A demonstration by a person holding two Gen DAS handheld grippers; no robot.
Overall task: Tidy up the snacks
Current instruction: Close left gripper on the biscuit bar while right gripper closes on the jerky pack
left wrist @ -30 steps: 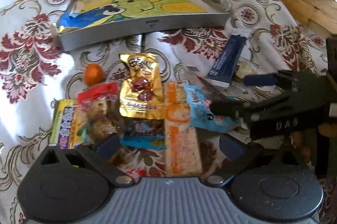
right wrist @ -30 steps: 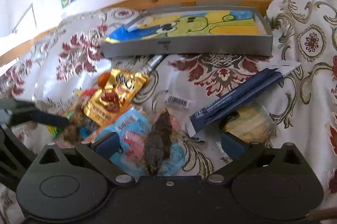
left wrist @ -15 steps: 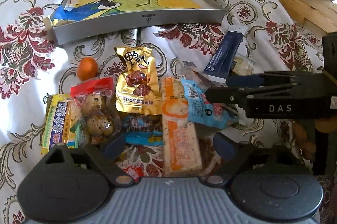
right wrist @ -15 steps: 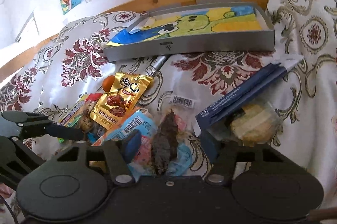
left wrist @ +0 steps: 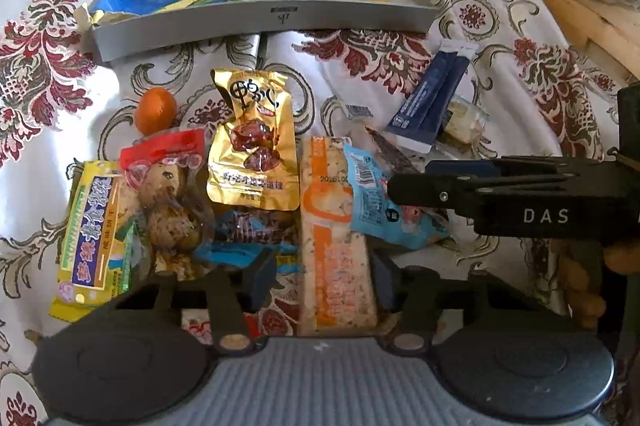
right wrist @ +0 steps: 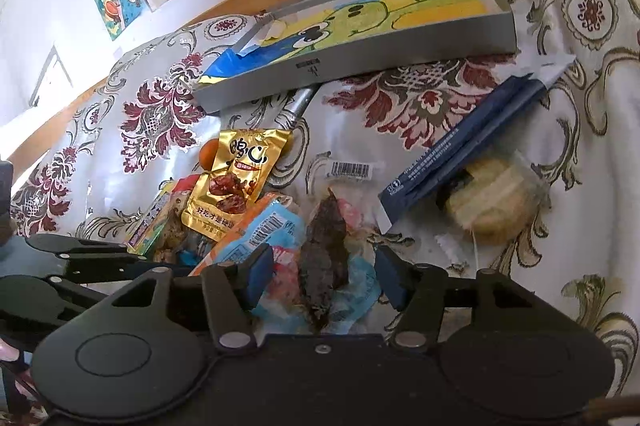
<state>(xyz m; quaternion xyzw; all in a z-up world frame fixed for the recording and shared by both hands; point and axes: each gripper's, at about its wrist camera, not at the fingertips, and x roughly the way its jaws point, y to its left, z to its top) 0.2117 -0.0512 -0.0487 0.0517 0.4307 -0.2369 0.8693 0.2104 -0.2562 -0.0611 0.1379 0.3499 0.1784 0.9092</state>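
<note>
Snacks [left wrist: 252,161] lie heaped on the bed's floral cover below the gray tray [left wrist: 264,21]. My left gripper [left wrist: 320,266] has narrowed around the orange bar [left wrist: 334,258], not gripping; right gripper [right wrist: 324,278] likewise brackets the dark jerky strip [right wrist: 322,254]. Pickups next, I'd guess.

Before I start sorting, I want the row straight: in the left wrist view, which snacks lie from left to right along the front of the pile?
Yellow packet → red-topped egg pack → gold pouch → orange bar → light blue packet → dark blue sachet.
</note>
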